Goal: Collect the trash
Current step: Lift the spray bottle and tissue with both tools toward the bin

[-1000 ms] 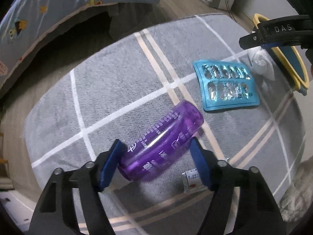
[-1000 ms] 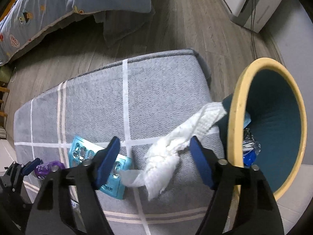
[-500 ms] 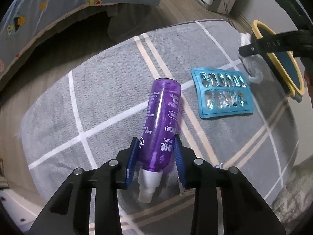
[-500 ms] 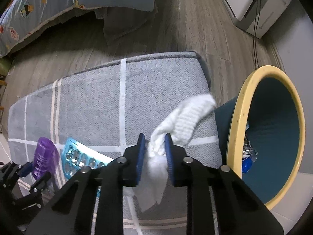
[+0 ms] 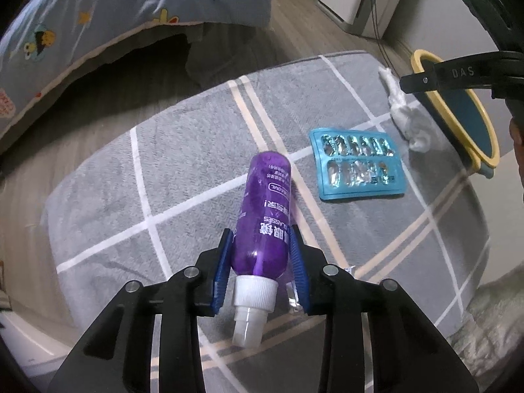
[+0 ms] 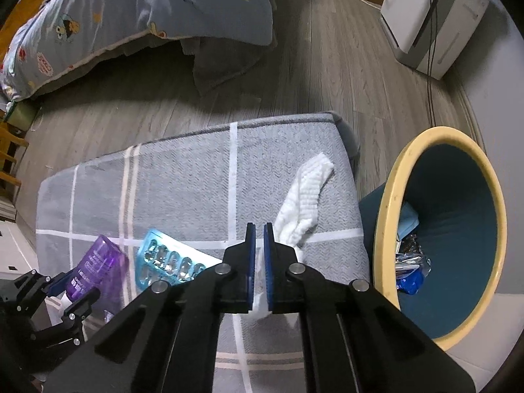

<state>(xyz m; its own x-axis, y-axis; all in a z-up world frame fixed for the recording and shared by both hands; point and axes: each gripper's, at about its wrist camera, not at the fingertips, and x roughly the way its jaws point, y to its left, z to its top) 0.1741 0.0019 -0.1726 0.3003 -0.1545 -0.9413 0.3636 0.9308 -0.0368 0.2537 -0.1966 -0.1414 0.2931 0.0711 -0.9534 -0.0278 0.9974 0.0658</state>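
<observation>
A purple spray bottle (image 5: 267,193) with a white nozzle sits between my left gripper's (image 5: 261,232) blue pads, nozzle toward the camera, just above the grey checked rug (image 5: 183,170). My left gripper is shut on it. My right gripper (image 6: 259,229) is shut on a crumpled white tissue (image 6: 304,193); its free end trails over the rug toward the far corner. A blue blister pack (image 5: 358,163) lies flat on the rug between the two grippers. The teal trash bin with a yellow rim (image 6: 386,213) stands just right of the rug, with some trash inside.
A small wrapper (image 5: 291,294) lies on the rug under the left gripper. A bed with a patterned blue quilt (image 6: 131,16) lies beyond the rug across grey wood floor. A white appliance with cables (image 6: 432,16) stands at the far right wall.
My left jaws closed on the purple bottle, which swung in line with the fingers and rose off the rug. My right jaws closed on the tissue and pulled it off the bin's rim.
</observation>
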